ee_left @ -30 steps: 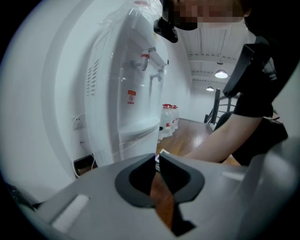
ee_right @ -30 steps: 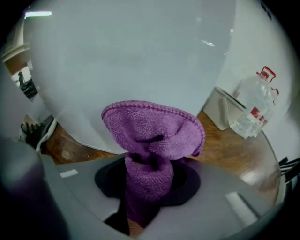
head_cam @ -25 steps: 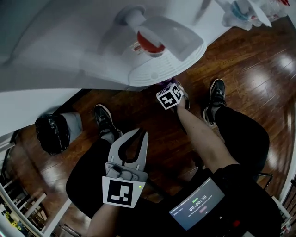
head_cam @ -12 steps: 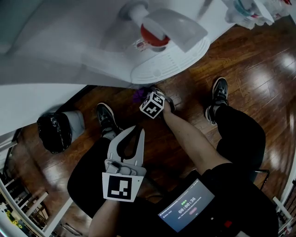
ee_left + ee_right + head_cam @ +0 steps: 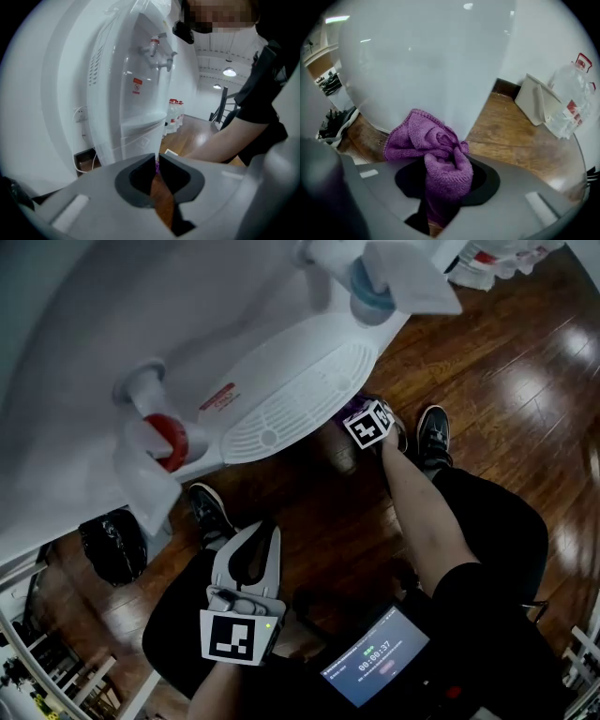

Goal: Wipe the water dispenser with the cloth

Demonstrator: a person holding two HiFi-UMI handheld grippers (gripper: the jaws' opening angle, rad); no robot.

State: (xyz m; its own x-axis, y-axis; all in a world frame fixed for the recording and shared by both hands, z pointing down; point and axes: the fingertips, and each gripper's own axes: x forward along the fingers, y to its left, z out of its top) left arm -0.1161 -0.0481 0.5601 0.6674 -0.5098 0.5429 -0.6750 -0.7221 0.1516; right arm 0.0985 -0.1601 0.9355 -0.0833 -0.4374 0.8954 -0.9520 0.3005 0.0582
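Holds the cloth bunched in the right gripper, jaws pressed on a thick purple fold. Sits low by the white base of the dispenser, just above the floor; cannot tell whether cloth and plastic touch. Has the left gripper pinched shut on nothing, over the lap, well apart from the dispenser. Looks soft, light and limp: droops and folds rather than holding shape. Probably best taken through a thick bunch, as here, not by a thin edge that could slip out on a drag. Leaves a loose flap on the dispenser side, likely the part to press flat on the smooth, hard plastic.
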